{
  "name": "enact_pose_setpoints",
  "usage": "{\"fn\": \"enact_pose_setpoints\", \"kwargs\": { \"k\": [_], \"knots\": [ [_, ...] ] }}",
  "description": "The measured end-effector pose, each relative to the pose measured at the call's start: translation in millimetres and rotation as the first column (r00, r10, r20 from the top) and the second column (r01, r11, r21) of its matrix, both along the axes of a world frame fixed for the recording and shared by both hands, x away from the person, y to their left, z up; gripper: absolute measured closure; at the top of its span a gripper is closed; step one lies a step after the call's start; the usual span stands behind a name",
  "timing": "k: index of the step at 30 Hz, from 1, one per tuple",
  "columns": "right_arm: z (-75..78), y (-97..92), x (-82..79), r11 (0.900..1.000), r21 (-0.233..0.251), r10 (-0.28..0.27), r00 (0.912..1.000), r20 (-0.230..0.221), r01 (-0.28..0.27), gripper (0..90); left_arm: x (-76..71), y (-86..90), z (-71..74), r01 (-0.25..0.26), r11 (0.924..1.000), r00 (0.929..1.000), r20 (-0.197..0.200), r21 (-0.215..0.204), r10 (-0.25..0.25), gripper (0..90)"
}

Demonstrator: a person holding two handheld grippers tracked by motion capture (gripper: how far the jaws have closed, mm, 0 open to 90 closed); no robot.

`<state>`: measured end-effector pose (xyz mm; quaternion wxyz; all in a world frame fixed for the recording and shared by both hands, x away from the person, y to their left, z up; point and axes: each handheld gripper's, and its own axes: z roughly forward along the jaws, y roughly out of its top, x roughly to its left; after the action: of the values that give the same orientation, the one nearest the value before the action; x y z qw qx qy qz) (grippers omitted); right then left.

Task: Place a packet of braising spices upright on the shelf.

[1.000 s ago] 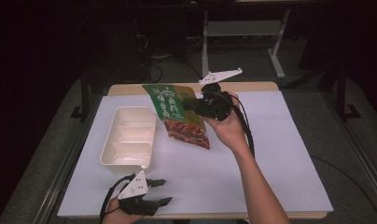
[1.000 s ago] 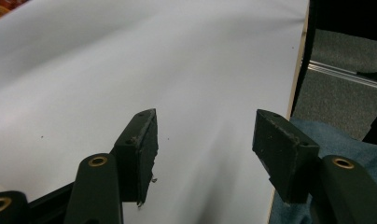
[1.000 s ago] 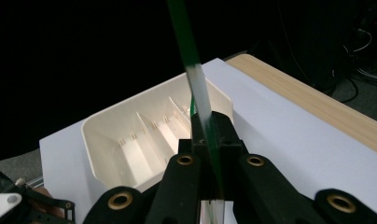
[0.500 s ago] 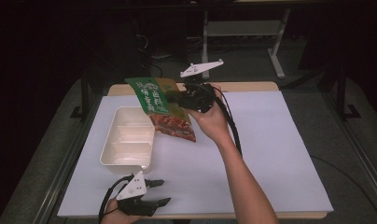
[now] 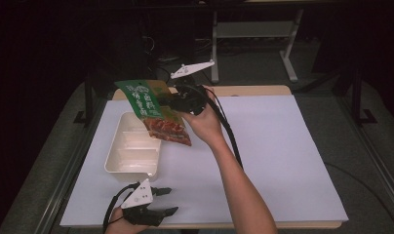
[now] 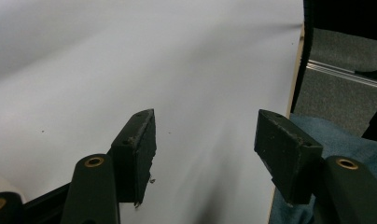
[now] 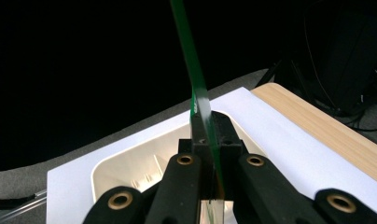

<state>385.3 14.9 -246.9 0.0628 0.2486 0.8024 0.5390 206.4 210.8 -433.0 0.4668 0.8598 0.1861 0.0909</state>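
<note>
A green snack bag with a picture of red food hangs in the air over the right rim of the white tray. My right gripper is shut on its right edge. In the right gripper view the bag shows edge-on, pinched between the jaws of my right gripper, with the tray below. My left gripper rests open near the table's front edge, left of centre. In the left gripper view my left gripper has only white tabletop between its fingers.
White paper covers the table, with a wooden edge at the back. The tray has compartments and looks bare inside. A table frame and cables stand on the dark floor behind. A blue-clothed knee lies by the front edge.
My right gripper has carried the bag leftward, from right of the tray to above the tray's right rim. The left gripper has stayed where it was.
</note>
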Motion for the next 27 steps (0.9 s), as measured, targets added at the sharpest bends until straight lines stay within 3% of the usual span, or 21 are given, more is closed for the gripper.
{"fn": "enact_pose_setpoints", "kwargs": {
  "k": [13,27],
  "knots": [
    [-12.9,37.0,11.7,0.9996,-0.002,0.03,0.9995,-0.008,-0.03,89.3,-0.1,0.4,0.5,0.005,1.0,1.0,0.007,-0.004,-0.005,37.5],
    [-30.5,58.6,22.1,0.9991,0.016,0.041,0.9988,-0.028,-0.04,89.3,-1.5,0.6,1.4,0.002,1.0,0.9998,0.018,0.004,-0.002,37.5]
  ]
}}
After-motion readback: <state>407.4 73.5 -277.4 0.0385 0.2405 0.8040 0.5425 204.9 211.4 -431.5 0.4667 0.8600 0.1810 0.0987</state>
